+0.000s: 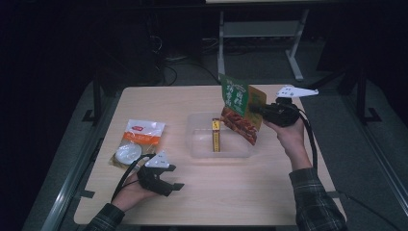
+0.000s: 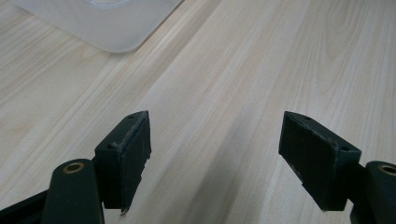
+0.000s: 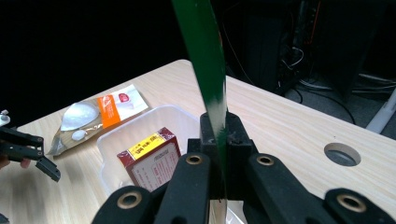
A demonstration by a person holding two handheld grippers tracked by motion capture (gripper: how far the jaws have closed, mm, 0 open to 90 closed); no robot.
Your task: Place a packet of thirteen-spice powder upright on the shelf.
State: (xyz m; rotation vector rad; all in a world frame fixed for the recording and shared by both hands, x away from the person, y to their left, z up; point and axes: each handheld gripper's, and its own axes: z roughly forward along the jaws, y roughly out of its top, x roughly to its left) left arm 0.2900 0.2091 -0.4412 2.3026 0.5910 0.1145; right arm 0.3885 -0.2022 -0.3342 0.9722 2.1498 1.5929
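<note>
In the high view, the right claw (image 1: pixel 261 110) is clamped on the edge of a green and orange food packet (image 1: pixel 242 109), holding it upright in the air above the far right corner of a clear plastic tub (image 1: pixel 198 144) in the middle of the table (image 1: pixel 231 192). A dark red box (image 1: pixel 216 135) with a yellow label lies inside the tub. The left claw (image 1: pixel 175 178) rests low over the near left part of the table, jaws apart and holding nothing, with a white and orange pouch (image 1: pixel 137 142) lying just beyond it.

In the left gripper view, the left claw (image 2: pixel 215 154) stands wide open over bare wood, and a corner of the tub (image 2: pixel 107 23) shows at the top.

In the right gripper view, the right claw (image 3: pixel 219 154) is shut tight on the packet (image 3: pixel 203 60), seen edge-on as a thin green strip rising straight up. Below lie the tub (image 3: pixel 112 135) with the red box (image 3: pixel 152 161), and the pouch (image 3: pixel 100 112) beyond it.
</note>
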